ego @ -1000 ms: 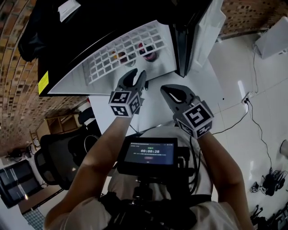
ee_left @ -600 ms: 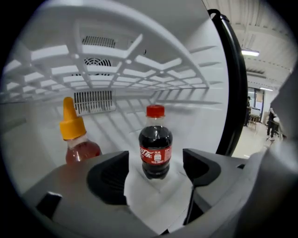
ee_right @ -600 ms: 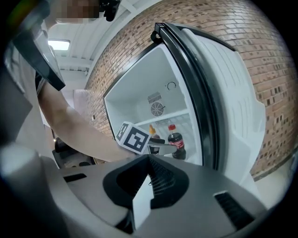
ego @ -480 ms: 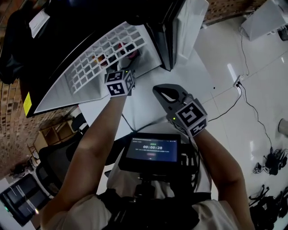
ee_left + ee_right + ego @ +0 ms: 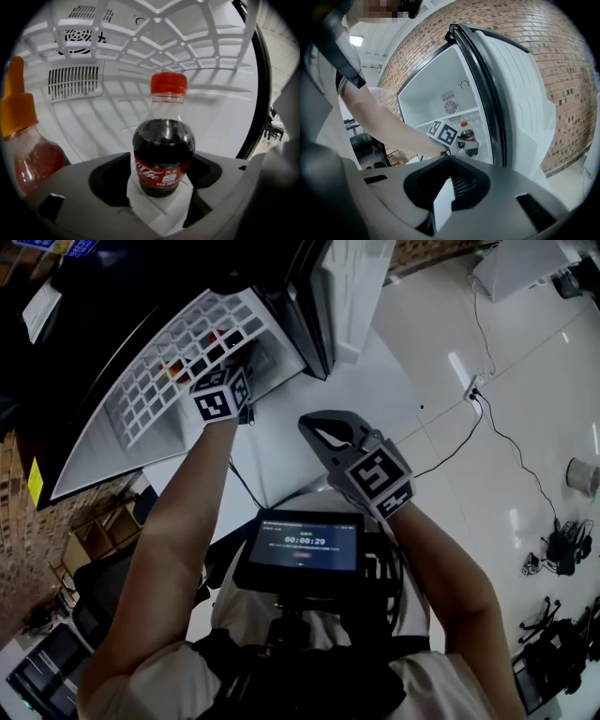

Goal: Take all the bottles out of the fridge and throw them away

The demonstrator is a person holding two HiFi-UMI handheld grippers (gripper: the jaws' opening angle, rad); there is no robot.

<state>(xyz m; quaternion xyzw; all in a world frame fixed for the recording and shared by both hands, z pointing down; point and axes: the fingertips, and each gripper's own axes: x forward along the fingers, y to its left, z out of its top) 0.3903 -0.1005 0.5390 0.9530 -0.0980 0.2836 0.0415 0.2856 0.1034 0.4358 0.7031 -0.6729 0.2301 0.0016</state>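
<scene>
Between the spread jaws of my left gripper (image 5: 159, 187) stands the clear plastic cola bottle with the red cap and red label (image 5: 163, 150), upright on the white floor of the open fridge (image 5: 108, 131). Those jaws have just been opening, and as far as I can see neither pad presses on the bottle yet. To the left of the cola bottle, apart from it, stands a second plastic bottle with an orange cap and a reddish drink (image 5: 26, 154). Above the cola bottle runs the white wire shelf (image 5: 159, 21). Well back from the cola bottle, outside the fridge, my right gripper (image 5: 447, 164) waits with its jaws pressed together on nothing.

I judge this to be the reach for a first grasp, with both bottles in the fridge and nothing thrown away. Next I should ease the left gripper forward until the pads flank the cola bottle's body, close firmly, then draw it out low enough to clear the wire shelf without knocking its orange-capped neighbour. No bin shows in any view.
</scene>
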